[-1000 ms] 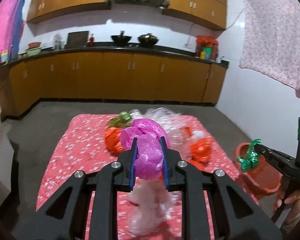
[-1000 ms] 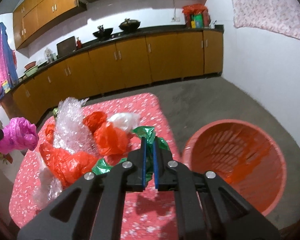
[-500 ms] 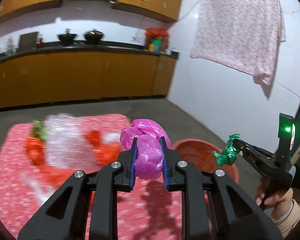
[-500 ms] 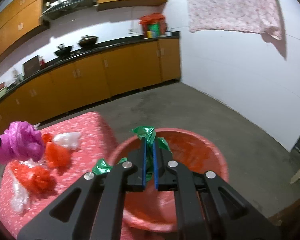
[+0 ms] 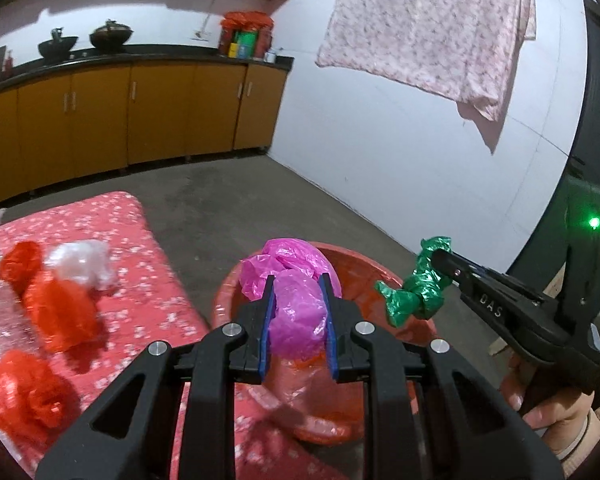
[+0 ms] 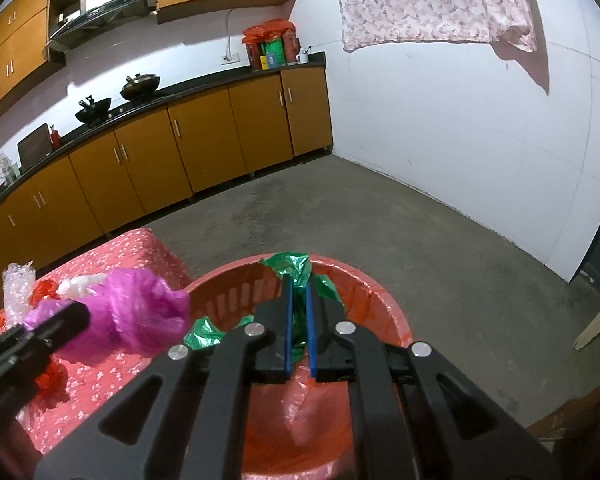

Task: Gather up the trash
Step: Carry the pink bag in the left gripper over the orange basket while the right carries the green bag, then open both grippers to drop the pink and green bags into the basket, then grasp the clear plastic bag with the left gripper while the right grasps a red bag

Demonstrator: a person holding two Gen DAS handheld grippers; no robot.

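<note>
My left gripper [image 5: 298,284] is shut on a crumpled magenta plastic bag [image 5: 296,300] and hangs over the red plastic basket [image 5: 380,276] on the floor. My right gripper [image 6: 298,284] is shut on a crumpled green foil wrapper [image 6: 290,262], also above the red basket [image 6: 364,296]. The left wrist view shows the right gripper [image 5: 438,258] at the right with the green wrapper [image 5: 414,288]. In the right wrist view the magenta bag [image 6: 132,316] sits at the left. Red bags [image 5: 56,312], a white wad [image 5: 82,264] and bubble wrap lie on the red-clothed table [image 5: 140,288].
Orange kitchen cabinets [image 6: 204,144] run along the back wall under a dark counter with pots. A pink flowered cloth [image 5: 428,24] hangs on the white wall. Grey concrete floor [image 6: 440,240] spreads behind the basket. A hand [image 5: 548,408] grips the right tool.
Both grippers swung right from over the table to above the red basket, each still holding its piece of trash. The table litter has slid to the left of both views.
</note>
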